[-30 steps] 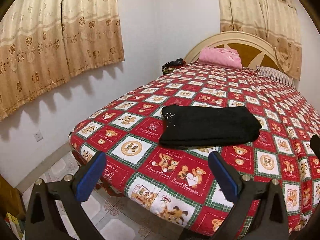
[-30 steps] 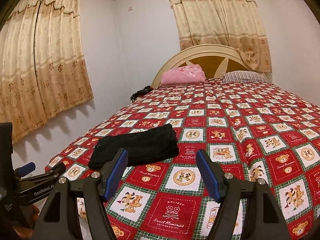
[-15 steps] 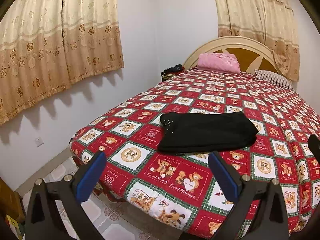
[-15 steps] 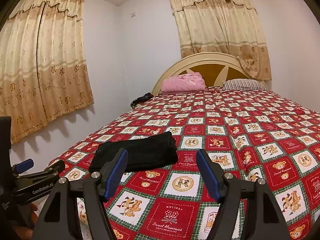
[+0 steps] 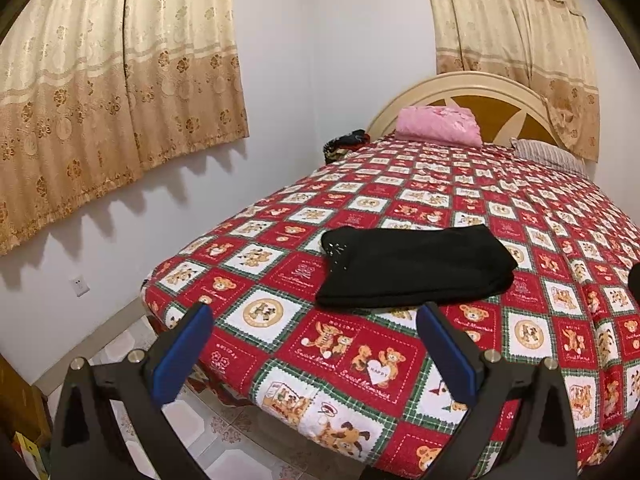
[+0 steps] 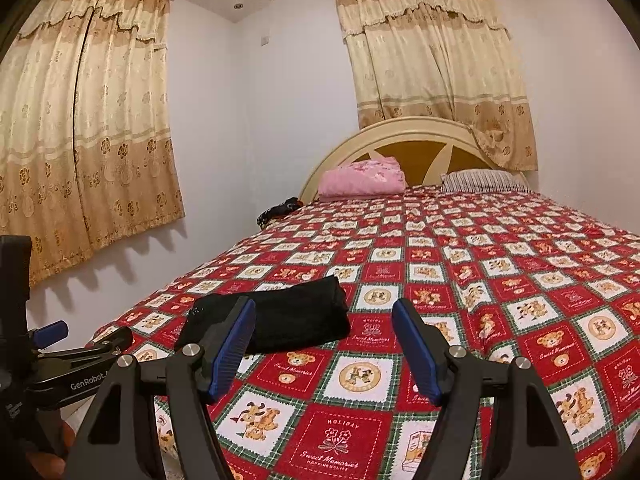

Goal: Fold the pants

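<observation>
The black pants (image 5: 412,266) lie folded into a flat rectangle near the foot corner of the bed (image 5: 500,200). They also show in the right wrist view (image 6: 280,316). My left gripper (image 5: 316,316) is open and empty, held back from the bed's foot edge, short of the pants. My right gripper (image 6: 324,312) is open and empty, above the bedspread to the right of the pants. The left gripper's body (image 6: 72,364) shows at the left edge of the right wrist view.
A pink folded blanket (image 5: 438,125) and a striped pillow (image 5: 548,154) lie at the headboard (image 6: 416,140). A dark bundle (image 5: 346,144) sits at the bed's far left corner. Curtains (image 5: 100,92) hang on the left wall. Tiled floor (image 5: 132,352) lies left of the bed.
Both grippers have drawn back and tilted upward from the bed. The pants look smaller and lower in both views. Nothing was picked up or released.
</observation>
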`<state>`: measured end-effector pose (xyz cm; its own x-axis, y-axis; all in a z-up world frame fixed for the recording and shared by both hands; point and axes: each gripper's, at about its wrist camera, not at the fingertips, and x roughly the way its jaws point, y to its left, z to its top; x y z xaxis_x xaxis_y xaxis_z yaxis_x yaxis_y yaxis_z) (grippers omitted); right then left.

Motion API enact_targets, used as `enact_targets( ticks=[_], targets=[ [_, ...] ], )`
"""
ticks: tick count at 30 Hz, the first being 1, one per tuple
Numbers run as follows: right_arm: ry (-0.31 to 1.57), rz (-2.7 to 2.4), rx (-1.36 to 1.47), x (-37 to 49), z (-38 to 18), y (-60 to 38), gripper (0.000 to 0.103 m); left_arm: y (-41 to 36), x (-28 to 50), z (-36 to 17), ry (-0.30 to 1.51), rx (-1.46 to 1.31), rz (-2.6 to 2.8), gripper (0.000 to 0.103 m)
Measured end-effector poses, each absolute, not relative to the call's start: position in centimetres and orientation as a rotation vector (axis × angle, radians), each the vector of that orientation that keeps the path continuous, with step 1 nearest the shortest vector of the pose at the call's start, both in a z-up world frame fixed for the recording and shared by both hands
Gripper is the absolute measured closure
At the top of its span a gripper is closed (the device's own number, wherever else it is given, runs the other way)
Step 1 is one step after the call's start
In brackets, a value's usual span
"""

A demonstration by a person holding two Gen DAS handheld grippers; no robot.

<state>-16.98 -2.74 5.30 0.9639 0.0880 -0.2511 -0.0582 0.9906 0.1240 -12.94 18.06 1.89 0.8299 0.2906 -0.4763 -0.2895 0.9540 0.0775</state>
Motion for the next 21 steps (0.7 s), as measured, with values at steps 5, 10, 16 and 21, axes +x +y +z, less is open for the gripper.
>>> enact_targets(
  ticks=[5,10,16,21],
  targets=[
    [0.246,0.067,0.103,-17.3,5.4,-2.6,0.031,17.9,-12.9,2.3,0.489,-0.008,0.258,0.000],
    [0.247,0.061,0.104,-17.4,5.4,-2.7,0.031,17.4,-12.8,2.5,0.487,-0.032,0.180,0.000],
    [0.256,0.060,0.115,-17.2,5.3,-3.0,0.031,16.2,-13.1,2.8,0.456,0.031,0.192,0.000],
    [0.261,0.053,0.130,-17.2,5.2,-3.5,0.031,16.0,-12.6,2.7,0.480,0.043,0.195,0.000]
  ],
)
